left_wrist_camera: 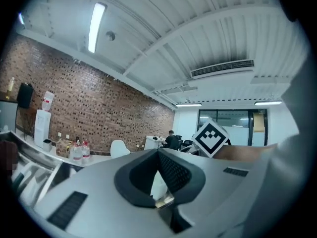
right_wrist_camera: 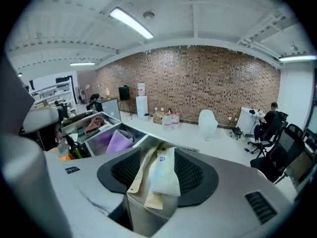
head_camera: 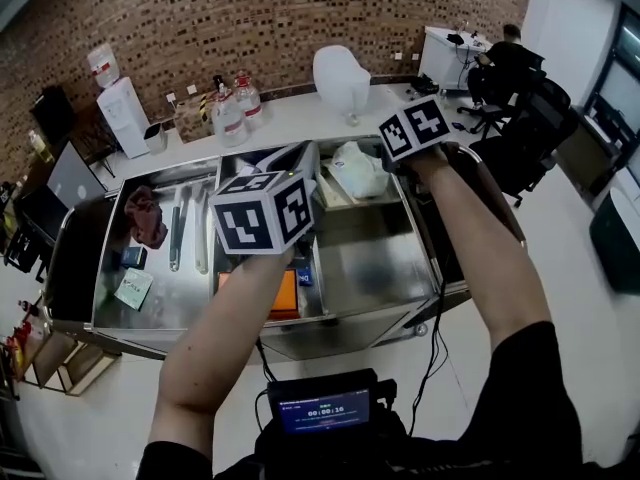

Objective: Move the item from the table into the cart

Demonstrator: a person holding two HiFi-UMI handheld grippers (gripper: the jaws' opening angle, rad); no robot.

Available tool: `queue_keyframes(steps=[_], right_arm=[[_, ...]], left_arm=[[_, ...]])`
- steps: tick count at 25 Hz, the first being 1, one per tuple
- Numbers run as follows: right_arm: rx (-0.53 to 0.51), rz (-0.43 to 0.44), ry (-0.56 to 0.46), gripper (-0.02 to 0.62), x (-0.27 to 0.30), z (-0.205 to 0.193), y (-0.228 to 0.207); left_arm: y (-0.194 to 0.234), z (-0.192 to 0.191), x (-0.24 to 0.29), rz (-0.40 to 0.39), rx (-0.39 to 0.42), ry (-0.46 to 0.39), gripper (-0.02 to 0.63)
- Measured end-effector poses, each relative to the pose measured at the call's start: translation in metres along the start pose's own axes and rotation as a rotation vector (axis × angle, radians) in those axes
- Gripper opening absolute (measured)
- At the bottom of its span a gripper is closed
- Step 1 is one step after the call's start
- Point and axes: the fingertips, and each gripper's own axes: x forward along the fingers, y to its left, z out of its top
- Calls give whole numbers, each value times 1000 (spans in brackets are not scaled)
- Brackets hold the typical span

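A steel cart [head_camera: 372, 260] with several compartments stands below me, in front of a long white table [head_camera: 300, 116]. A white and cream packet [head_camera: 355, 169] lies in the cart's back right compartment. My right gripper [head_camera: 388, 161] hovers at that packet's right edge. In the right gripper view its jaws stand apart [right_wrist_camera: 158, 168], and the packet [right_wrist_camera: 162, 176] shows in the gap with no pad pressing on it. My left gripper [head_camera: 287, 161] is raised over the cart's middle. In the left gripper view its jaws [left_wrist_camera: 158, 155] meet, pointing level across the room.
The cart's left compartments hold a red cloth [head_camera: 146, 216], long utensils [head_camera: 178, 230] and small cards; an orange item [head_camera: 284, 294] lies in the middle. Bottles [head_camera: 232, 110] and a white chair [head_camera: 342, 76] stand at the table. A person [head_camera: 506, 58] sits at a far desk.
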Motion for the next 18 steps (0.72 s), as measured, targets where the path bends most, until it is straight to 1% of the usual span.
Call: queue_keyframes(steps=[3,5,8,11,13,14,15,18], right_arm=[[35,50,-153,215,-46,8,72],[46,66,-245,215,-80,6,119],[70,53,-351,215,-123,-6,184],[78,39,-415,215,-160,-15,243],[85,15,-469,211,-187,-23,271],[86,-2,-497,150,-202,-30,282],[82,-17,-519,118,-218,-40,292],[47,-35,-556,118,-263,-82,319]], left_arm=[[5,11,-80,24,116,-36,0],[7,16,-134,14,171,-87,0],[16,19,-209,-16,204,-146,0],[23,25,-274,-39,230,-173,0],[20,26,-307,-60,247,-182,0],[15,23,-322,-66,250,-182,0],[8,18,-338,-66,256,-183,0],[-20,-6,-379,-47,288,-195,0]])
